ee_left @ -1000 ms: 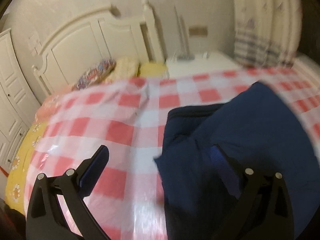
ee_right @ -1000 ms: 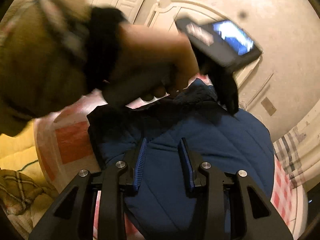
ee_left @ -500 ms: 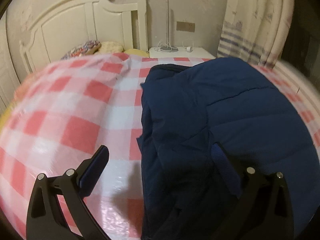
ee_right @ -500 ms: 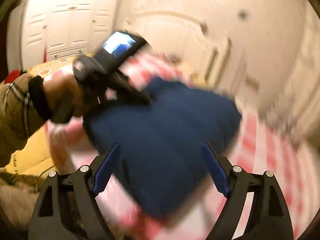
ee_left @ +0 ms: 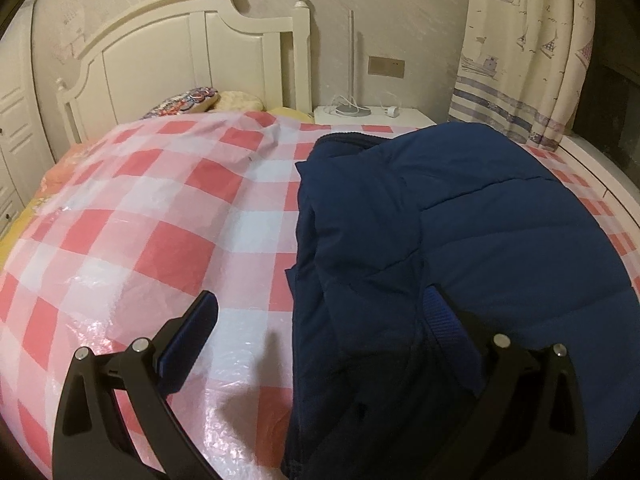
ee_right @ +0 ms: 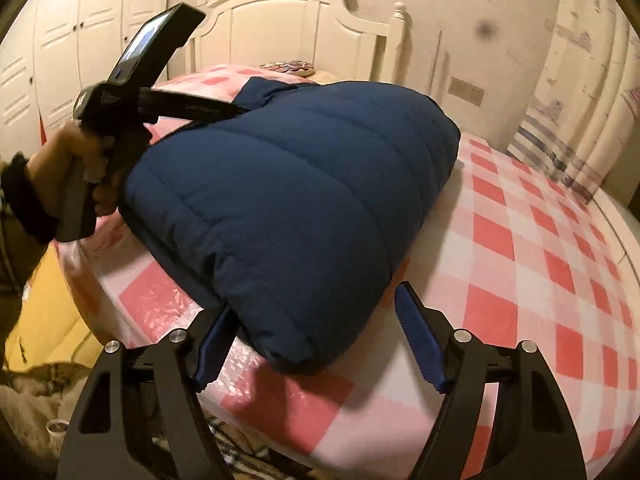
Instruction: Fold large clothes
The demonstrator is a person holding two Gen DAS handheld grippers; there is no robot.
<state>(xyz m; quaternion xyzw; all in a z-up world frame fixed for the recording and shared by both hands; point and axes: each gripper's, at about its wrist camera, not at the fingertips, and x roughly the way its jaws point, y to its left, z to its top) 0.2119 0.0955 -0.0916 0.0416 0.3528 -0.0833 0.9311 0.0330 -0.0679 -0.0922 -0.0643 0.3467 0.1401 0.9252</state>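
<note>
Right wrist view: a folded jacket [ee_right: 296, 216] is seen lying on the checked cover [ee_right: 540, 248] of the bed [ee_right: 288, 16].

The right gripper [ee_right: 316, 332] has just been closing a little; its jaws are spread, the jacket's near end lies between them, and the pads are not seen pressing on it. The left gripper [ee_left: 320, 312] is also held apart, one finger [ee_left: 188, 332] over the cover, the other against the jacket's edge. The left hand [ee_right: 68, 168] is seen beside the jacket.

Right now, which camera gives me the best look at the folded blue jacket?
The right wrist view: the jacket sits whole in frame, its puffy folded top and near corner on the checked bedcover. The left wrist view catches only its layered open edge, partly hidden behind that gripper's finger.
</note>
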